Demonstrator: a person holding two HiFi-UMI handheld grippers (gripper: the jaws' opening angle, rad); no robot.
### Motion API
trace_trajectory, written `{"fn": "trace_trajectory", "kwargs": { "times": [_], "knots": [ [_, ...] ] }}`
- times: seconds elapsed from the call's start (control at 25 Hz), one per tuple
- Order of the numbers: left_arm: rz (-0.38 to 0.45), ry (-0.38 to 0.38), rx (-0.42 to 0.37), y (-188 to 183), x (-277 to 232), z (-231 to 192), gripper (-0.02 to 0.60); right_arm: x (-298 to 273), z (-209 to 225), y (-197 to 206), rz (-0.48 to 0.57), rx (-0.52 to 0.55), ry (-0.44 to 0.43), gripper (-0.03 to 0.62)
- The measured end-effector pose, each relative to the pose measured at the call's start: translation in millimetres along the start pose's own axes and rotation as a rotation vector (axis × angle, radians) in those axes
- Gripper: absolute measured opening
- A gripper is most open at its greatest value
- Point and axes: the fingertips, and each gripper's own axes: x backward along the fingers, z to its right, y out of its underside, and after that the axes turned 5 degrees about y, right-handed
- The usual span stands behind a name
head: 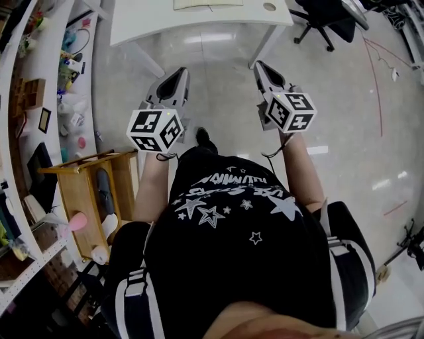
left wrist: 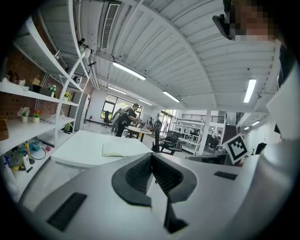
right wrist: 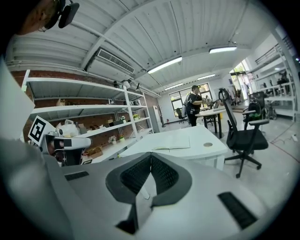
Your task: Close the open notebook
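Beyond the person's starred shirt (head: 232, 218), left tongs (head: 176, 75) and right tongs (head: 262, 67) are clenched, empty. The open notebook (right wrist: 174, 142) on the desk (head: 199, 25) looks light and floppy; one cover's free edge seems the best hold.

Your left gripper (head: 179, 73) reads pale grey with black ribbed pads, and its cube wears black-and-white square markers; your right gripper (head: 259, 65) matches it. The table (head: 132, 20) is white, and the notebook (right wrist: 174, 141) shows pale cream pages. Your shirt (head: 232, 232) is black, scattered with white stars and white lettering. The floor (head: 344, 99) is glossy light grey, crossed by thin red lines. The office chair (right wrist: 243, 136) is black, the cart (head: 83, 192) light wood, and the shelving (right wrist: 79, 83) white against a red-brown brick wall (right wrist: 93, 101).
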Motion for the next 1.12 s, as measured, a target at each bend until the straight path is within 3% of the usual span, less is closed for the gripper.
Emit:
{"fn": "trace_trajectory", "kwargs": {
  "times": [0.52,0.88,1.12],
  "knots": [
    [-0.043,0.022,0.021,-16,-42,-102,0.012,-93,-14,-13,-0.041,0.021,0.060,0.007],
    [-0.070,-0.010,0.049,-14,-85,-131,0.012,-154,-1,-23,-0.072,0.036,-0.001,0.006],
    [-0.077,-0.048,0.025,-27,-128,-153,0.012,-220,15,-58,-0.038,0.052,-0.080,0.008]
  ]
}}
